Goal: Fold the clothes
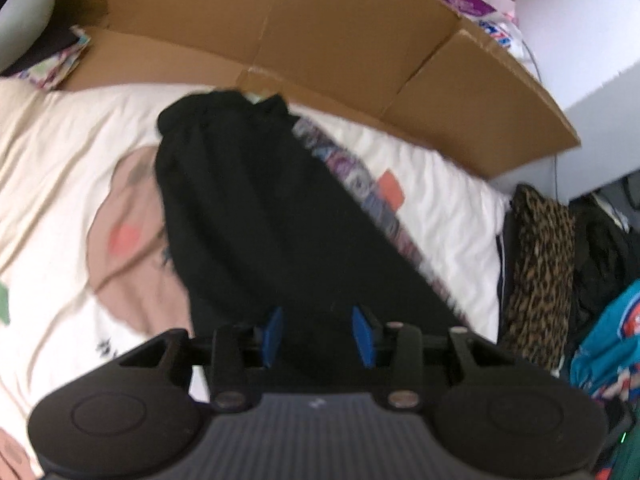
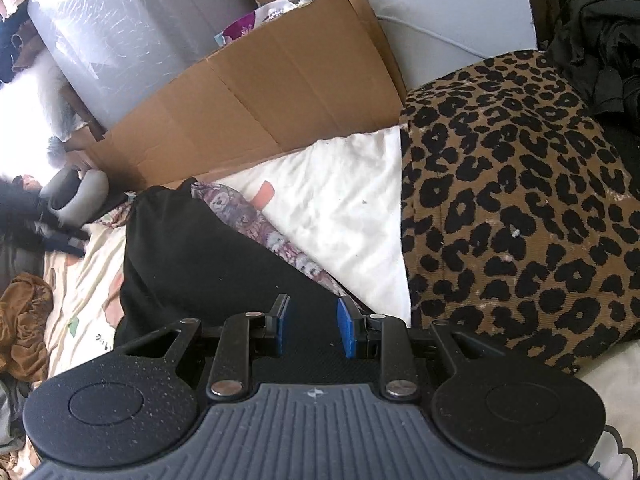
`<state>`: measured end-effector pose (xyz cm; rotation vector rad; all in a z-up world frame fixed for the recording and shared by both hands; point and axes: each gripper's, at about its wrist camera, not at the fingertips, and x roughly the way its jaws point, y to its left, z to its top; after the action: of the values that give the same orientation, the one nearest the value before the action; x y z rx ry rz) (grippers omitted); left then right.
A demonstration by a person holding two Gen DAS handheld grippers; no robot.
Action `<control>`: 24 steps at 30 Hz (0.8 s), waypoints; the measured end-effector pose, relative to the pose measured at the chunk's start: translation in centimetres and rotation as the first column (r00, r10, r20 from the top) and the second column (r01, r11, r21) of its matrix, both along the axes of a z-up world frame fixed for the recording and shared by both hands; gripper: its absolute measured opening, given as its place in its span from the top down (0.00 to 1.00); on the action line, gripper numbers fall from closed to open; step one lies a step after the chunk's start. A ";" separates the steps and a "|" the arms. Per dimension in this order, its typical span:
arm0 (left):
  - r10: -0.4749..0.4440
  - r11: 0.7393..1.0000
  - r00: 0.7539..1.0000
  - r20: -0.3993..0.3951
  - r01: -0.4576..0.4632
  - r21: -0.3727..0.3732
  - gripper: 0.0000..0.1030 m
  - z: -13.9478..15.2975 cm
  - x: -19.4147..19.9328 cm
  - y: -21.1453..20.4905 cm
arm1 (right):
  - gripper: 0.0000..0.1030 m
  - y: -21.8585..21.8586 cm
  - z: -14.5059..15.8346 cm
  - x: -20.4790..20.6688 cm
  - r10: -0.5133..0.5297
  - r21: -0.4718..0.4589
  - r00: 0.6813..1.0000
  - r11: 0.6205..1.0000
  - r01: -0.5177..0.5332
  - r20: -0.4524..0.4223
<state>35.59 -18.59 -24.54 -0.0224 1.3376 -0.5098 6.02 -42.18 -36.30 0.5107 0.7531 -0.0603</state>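
Both claws hung over the black garment [image 1: 260, 216], which lay stretched lengthwise on the bed's cream sheet [image 1: 60, 152], its far end near the cardboard [image 1: 320, 32]. The left claw [image 1: 318, 336] stood with blue pads apart, gripping nothing. The right claw [image 2: 312, 328] was likewise parted and empty. A leopard-print cloth [image 2: 520, 200] sat at the right.

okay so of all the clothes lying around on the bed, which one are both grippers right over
The black garment: the left gripper and right gripper both hover open above it. The leopard-print one lies off to the right.
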 end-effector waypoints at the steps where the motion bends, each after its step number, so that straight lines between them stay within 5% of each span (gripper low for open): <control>1: -0.003 1.000 1.000 0.015 0.003 0.001 0.60 0.1 0.4 -0.7 | 0.74 0.0 -0.2 0.0 0.003 0.003 1.000 1.000 -0.003 -0.005; 14: -0.024 1.000 0.992 0.127 0.022 0.016 0.64 -2.5 6.1 -10.0 | 0.74 0.5 -1.4 -0.2 0.027 -0.029 0.999 0.999 -0.028 -0.027; 24: -0.010 0.995 0.993 0.117 -0.002 0.101 0.65 -5.7 8.2 -12.6 | 0.74 0.3 -2.4 -0.5 0.048 -0.025 0.997 0.998 -0.049 -0.058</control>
<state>43.74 -31.17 -30.28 0.0926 1.2465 -0.4393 5.48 -41.84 -38.70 0.4673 0.8196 -0.0398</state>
